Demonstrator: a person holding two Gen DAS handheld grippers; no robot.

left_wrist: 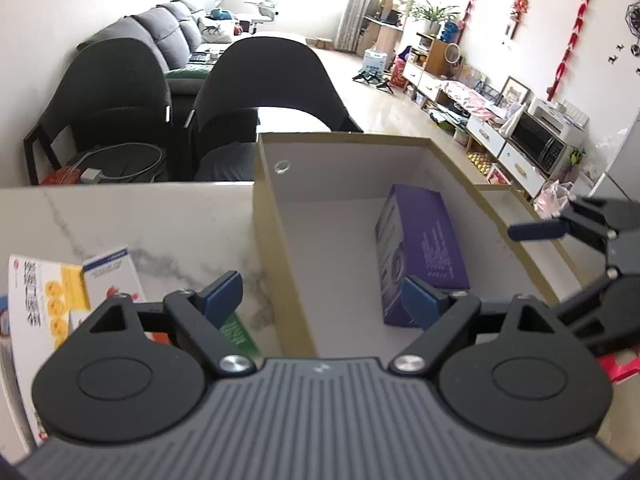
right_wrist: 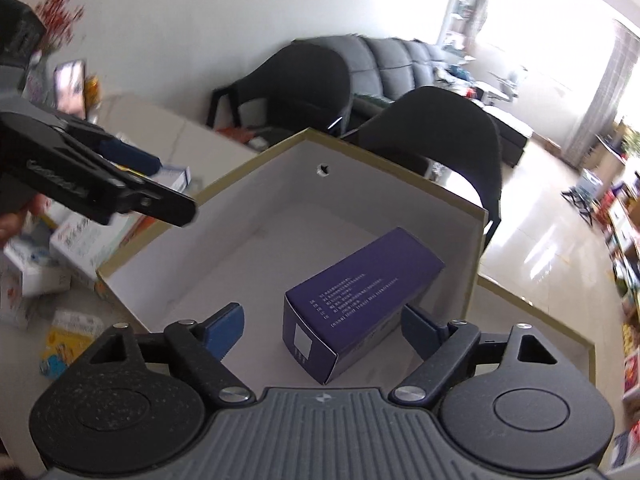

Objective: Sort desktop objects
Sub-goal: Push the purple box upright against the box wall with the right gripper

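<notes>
Right gripper (right_wrist: 322,330): released, above box (right_wrist: 476,240), purple carton (right_wrist: 360,300) lying inside between its fingers, untouched. Left gripper (left_wrist: 322,298): released, over box's left wall. Packets (left_wrist: 48,296) crowd counter (left_wrist: 168,220) left; box floor otherwise free.

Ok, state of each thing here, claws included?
left claw: open, holding nothing
right claw: open, empty, over the carton
purple box: closed, lying flat inside the carton
carton: open-topped, holding only the purple box
packets: loose on the marble table
</notes>
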